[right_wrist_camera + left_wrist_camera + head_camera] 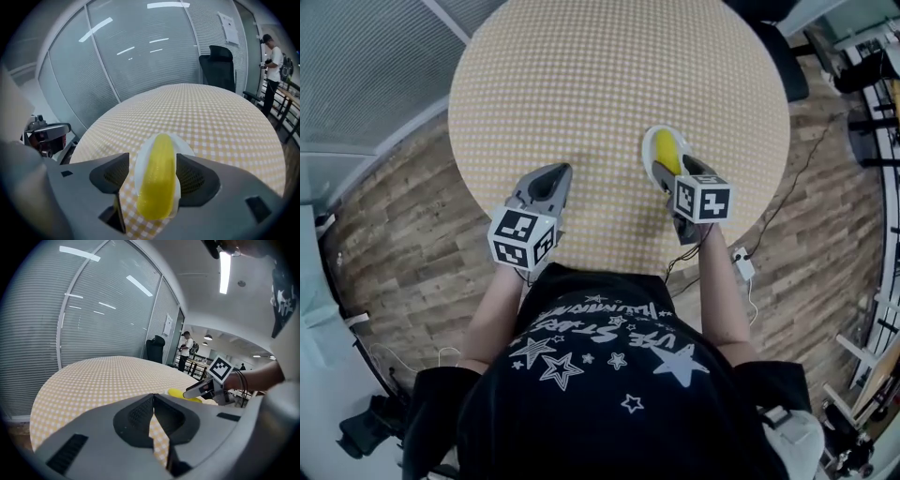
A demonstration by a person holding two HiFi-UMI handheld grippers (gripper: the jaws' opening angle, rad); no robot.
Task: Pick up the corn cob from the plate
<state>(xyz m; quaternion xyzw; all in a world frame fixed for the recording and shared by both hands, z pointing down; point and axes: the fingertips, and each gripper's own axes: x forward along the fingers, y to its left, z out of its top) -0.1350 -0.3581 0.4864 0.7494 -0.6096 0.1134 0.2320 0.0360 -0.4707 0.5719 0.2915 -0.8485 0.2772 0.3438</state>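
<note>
One corn cob (157, 178), smooth, glossy and bright yellow, lies lengthwise on a small white plate (139, 164) near the edge of the round checked table (609, 84) closest to the person. It points away from the person, and its rounded far tip reaches the plate's far rim. The right gripper (154, 176) tilts down over it with its jaws spread wide, one on each side of the cob and plate; the dark pads stand just beside the cob without pressing on it, so nothing is held. To the left and well apart from the plate, the left gripper (153, 398) hangs over the table edge with its jaw tips together and nothing between them. Beyond the table stand a dark office chair (220, 63) and a glass wall with blinds (140, 51).
</note>
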